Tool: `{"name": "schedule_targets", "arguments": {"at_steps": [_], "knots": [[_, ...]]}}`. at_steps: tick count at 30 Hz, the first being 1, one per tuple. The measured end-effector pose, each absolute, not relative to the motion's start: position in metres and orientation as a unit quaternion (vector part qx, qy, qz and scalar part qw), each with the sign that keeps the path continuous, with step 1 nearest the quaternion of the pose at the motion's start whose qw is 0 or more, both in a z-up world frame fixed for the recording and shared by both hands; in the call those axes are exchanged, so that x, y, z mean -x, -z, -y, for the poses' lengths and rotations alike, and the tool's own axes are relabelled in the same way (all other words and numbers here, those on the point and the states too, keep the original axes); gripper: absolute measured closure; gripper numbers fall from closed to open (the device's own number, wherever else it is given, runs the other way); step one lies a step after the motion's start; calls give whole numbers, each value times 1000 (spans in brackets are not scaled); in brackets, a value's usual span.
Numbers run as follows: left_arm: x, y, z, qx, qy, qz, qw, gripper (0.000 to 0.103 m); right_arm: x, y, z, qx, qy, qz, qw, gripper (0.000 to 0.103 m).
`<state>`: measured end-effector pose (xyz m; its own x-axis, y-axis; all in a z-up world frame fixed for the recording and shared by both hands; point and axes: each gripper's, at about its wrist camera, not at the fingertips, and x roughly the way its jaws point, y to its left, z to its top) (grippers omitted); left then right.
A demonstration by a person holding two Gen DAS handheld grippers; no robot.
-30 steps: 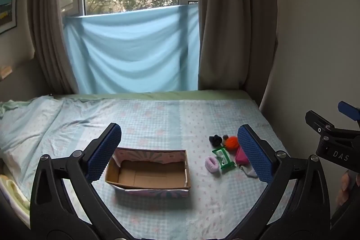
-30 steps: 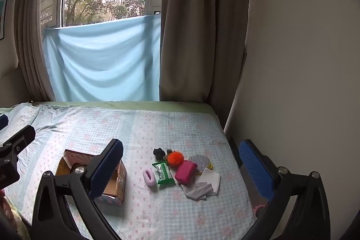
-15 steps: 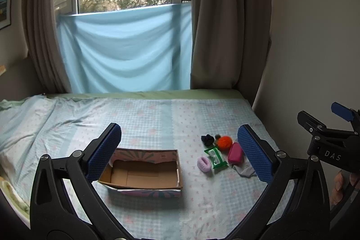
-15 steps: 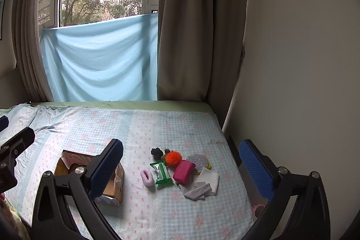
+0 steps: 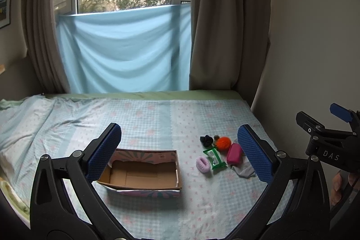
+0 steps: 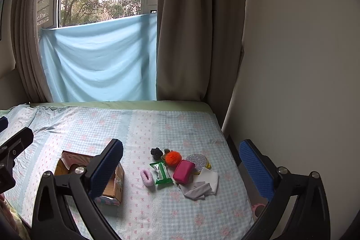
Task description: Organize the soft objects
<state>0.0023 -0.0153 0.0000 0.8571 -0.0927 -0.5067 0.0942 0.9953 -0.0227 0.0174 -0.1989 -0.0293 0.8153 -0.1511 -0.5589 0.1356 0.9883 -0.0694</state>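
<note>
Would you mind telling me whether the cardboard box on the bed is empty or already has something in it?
Empty: the left wrist view looks into the open cardboard box and shows only its bare brown floor.

One box (image 5: 144, 170) sits on the bed (image 6: 157, 125). Beside it lie one pink scrunchie (image 6: 146, 176), one green packet (image 6: 162, 172), one orange pompom (image 6: 173, 157), one dark scrunchie (image 6: 156, 153), one pink pouch (image 6: 183, 171), one glittery disc (image 6: 198, 160), and two cloths: one white (image 6: 211, 178), one grey (image 6: 193, 190).
</note>
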Motion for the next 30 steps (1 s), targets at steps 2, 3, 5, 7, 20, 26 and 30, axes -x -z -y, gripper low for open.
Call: {"name": "schedule_targets", "arguments": {"at_steps": [2,3,5,7,20,26,30], "knots": [[-2,0,15,-1,48,-263,964,1,-18,29,199,13,75,-295,953,0],[-2,0,15,-1,48,-262,964,1,-17,28,199,12,75,-294,953,0],[-2,0,16,-1,49,-263,964,1,-17,28,199,12,75,-294,953,0],[-2,0,16,-1,48,-263,964,1,-17,27,199,12,75,-293,953,0],[-1,0,15,0,49,-263,964,1,-15,29,198,11,76,-293,953,0],[0,1,15,0,49,-263,963,1,-13,30,197,11,75,-294,953,0],[3,3,14,3,49,-264,963,1,-13,30,197,12,76,-294,953,0]]}}
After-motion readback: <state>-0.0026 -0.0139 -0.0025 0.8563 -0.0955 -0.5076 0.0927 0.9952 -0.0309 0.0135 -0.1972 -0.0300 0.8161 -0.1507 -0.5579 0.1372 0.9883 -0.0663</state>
